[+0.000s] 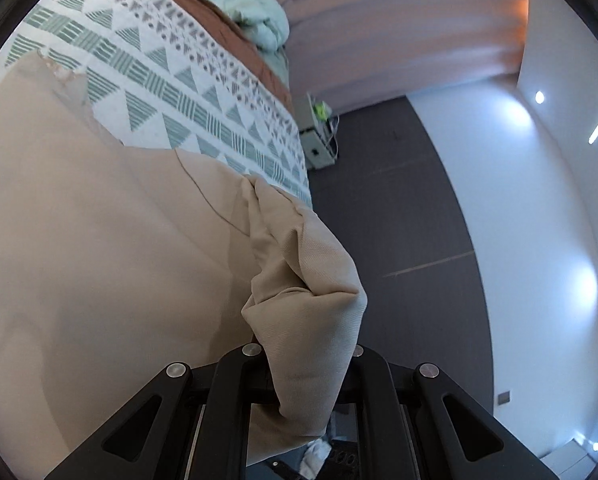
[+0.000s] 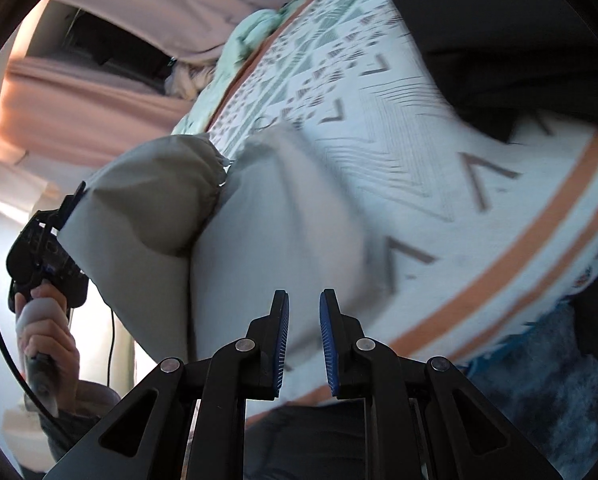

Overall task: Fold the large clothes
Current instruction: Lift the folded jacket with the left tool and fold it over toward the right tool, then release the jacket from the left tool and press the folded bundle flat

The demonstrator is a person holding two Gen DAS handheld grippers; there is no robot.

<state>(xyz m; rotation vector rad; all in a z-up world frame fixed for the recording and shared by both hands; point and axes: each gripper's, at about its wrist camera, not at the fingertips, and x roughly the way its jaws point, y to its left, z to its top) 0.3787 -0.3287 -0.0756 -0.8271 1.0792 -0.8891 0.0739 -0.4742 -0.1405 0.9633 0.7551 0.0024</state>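
A large beige garment (image 1: 99,260) lies spread on the patterned bed cover (image 1: 187,92). My left gripper (image 1: 305,360) is shut on a bunched fold of it, and the cloth drapes over the fingers and hides the tips. In the right wrist view the same garment (image 2: 283,216) looks grey-beige, with one edge lifted at the left, where a hand (image 2: 47,336) holds the left gripper (image 2: 73,204). My right gripper (image 2: 304,320) hovers over the garment's near part. Its blue pads (image 2: 282,344) stand a narrow gap apart with nothing between them.
A mint quilt (image 1: 255,8) and pink curtains (image 1: 399,32) lie beyond the bed. Dark floor (image 1: 399,220) and a small white cabinet (image 1: 319,140) are beside it. Dark clothing (image 2: 519,60) sits on the cover (image 2: 479,208) at upper right; a blue fluffy textile (image 2: 547,380) is at lower right.
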